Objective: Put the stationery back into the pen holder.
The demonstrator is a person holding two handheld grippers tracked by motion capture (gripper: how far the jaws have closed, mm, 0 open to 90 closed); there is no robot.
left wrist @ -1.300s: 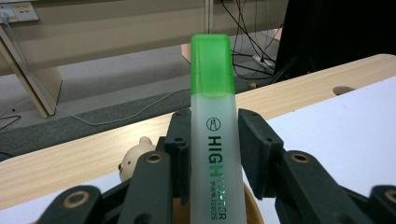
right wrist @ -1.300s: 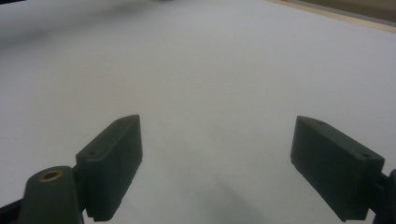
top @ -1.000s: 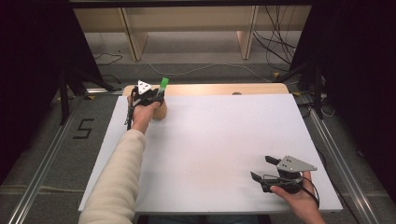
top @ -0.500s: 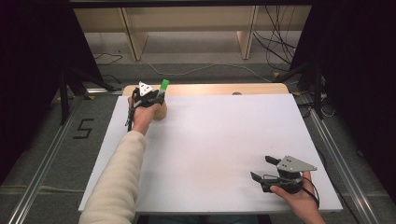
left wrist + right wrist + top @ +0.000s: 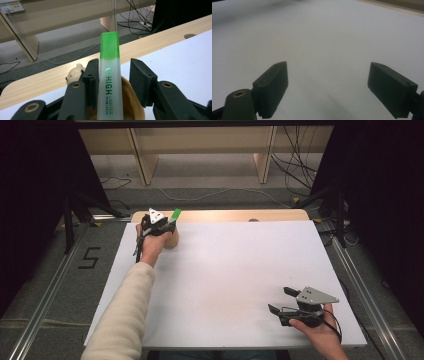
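so the left gripper (image 5: 112,75) has just been opening: one jaw touches the green highlighter (image 5: 110,82), the other stands clear. The highlighter stands in the wooden cup (image 5: 171,238). Well away from the cup, the right gripper (image 5: 327,87) gapes wide, holding nothing

the right gripper (image 5: 329,87) looks along its own two black jaws, which rise from the bottom corners and stand wide apart with nothing between them. the left jaw is a blocky pad with a small screw hole on its face, and a brass-ringed pivot shows on the link below it. the right jaw shows two small holes on its upper face. beyond them a white table sheet (image 5: 319,35) spreads out, bare and smooth. a soft shadow lies on it between the jaws. at the top right corner runs a thin strip of pale wooden table edge (image 5: 397,7).
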